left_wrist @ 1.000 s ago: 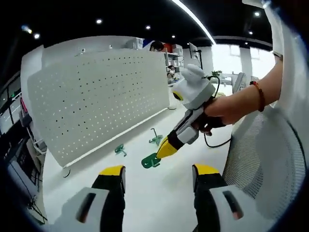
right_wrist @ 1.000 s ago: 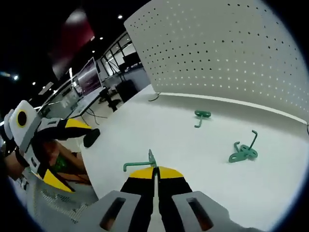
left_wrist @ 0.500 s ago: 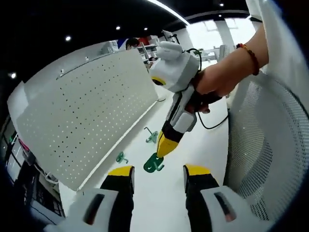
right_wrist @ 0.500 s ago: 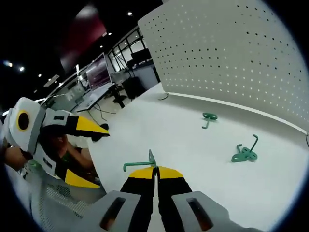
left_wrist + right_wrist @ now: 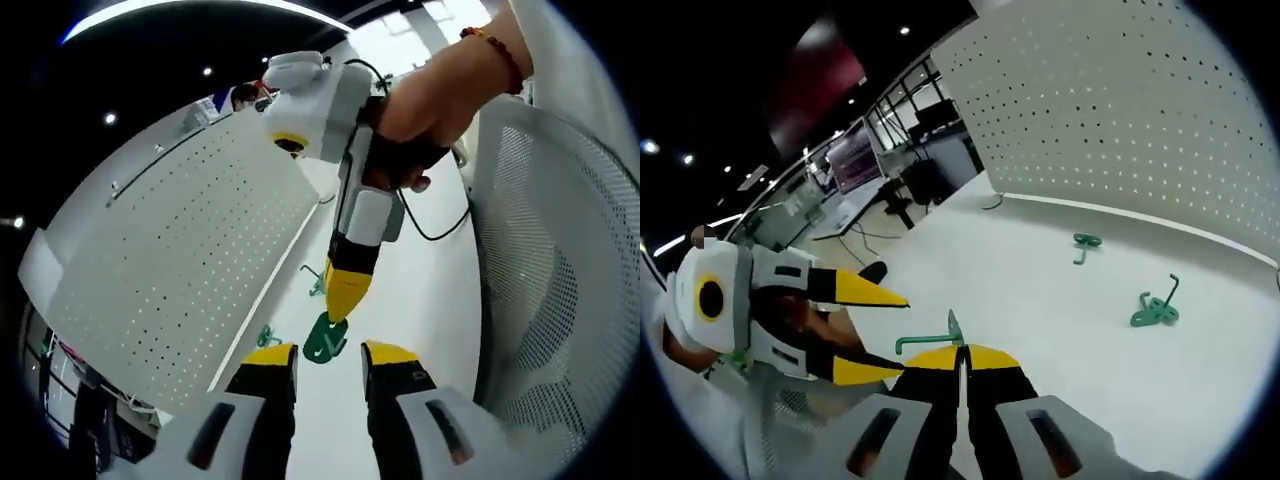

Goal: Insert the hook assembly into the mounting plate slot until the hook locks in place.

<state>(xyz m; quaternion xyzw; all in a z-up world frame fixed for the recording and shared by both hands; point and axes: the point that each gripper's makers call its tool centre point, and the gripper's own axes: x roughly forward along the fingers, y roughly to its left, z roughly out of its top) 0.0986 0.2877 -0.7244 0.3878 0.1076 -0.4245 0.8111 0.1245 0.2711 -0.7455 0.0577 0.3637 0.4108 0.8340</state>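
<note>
White table top (image 5: 1040, 300) runs under both grippers, w/ a big white board full of small holes (image 5: 1120, 110) standing up at its far side; same holey board (image 5: 170, 270) shows in the left gripper view, off to the left of the fingers; behind it the room is dark w/ small ceiling lights; desks and screens sit far back, past the left side of the right gripper's fingers.

Right gripper (image 5: 962, 352) has its two yellow-tipped jaws pressed tight together on a green hook (image 5: 930, 340); the hook's bar sticks out to the left of the tips and a short bit pokes up just above them. In the left gripper view that same right gripper (image 5: 340, 300) comes down from the top, held by a person's hand (image 5: 420, 110) w/ a bead band on the wrist; its yellow tip pinches the green hook (image 5: 326, 340), which hangs just ahead of the left gripper's tips, between them.

Left gripper (image 5: 330, 355) has its jaws apart w/ nothing in them; a gap shows between the yellow tips. In the right gripper view the left gripper (image 5: 870, 335) sits to the left of the fingers, tips spread wide.

Two more green hooks lie on the table ahead and right of the right gripper's fingers: one near the board (image 5: 1085, 243); one closer, w/ a flat base (image 5: 1156, 310). They are apart from each other; none is in the board.

White mesh chair back (image 5: 560, 280) is right of the left fingers.
</note>
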